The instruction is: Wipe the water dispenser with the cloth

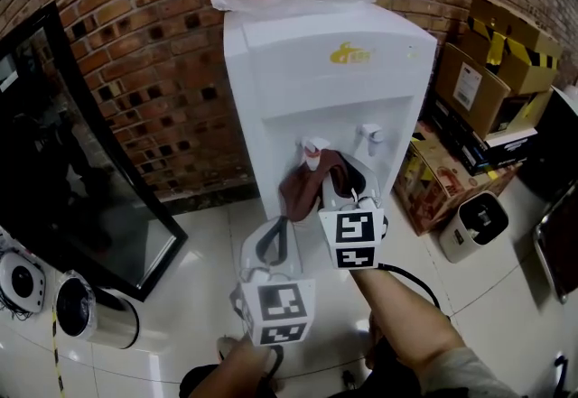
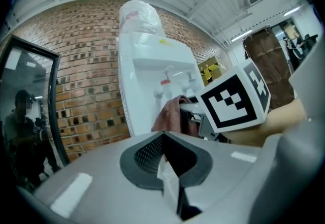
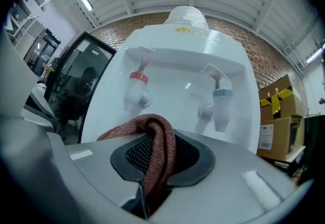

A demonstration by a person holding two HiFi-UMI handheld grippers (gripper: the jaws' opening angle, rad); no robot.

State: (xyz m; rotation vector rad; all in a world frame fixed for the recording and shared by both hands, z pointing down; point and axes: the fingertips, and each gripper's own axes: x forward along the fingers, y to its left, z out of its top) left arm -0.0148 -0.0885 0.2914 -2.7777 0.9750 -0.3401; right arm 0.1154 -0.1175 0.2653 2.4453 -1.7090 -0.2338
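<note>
Right claw: the right gripper (image 1: pixel 346 191) is clamped narrow on the cloth (image 3: pixel 158 139), which is folded over the jaw tips and droops to the claw's left.
Left claw: the left gripper (image 2: pixel 165 156) has its jaws drawn together with nothing between them.
Task surface: the water dispenser (image 1: pixel 325 80) stands straight ahead of the right claw, filling its view.
Nearest part: the tap recess is dead ahead, with the red tap (image 3: pixel 138 88) ahead-left and the blue tap (image 3: pixel 221 103) ahead-right, both above the jaw line.
Contact: the cloth is close before the recess. Whether it touches cannot be confirmed.
Axis: the cabinet is upright, so its front face runs vertically across the claw's line of approach.
Nearer hand: the right. The left claw sits lower, behind and to the left.
Judgement: the coming move is a short advance ahead, then strokes along the face.
</note>
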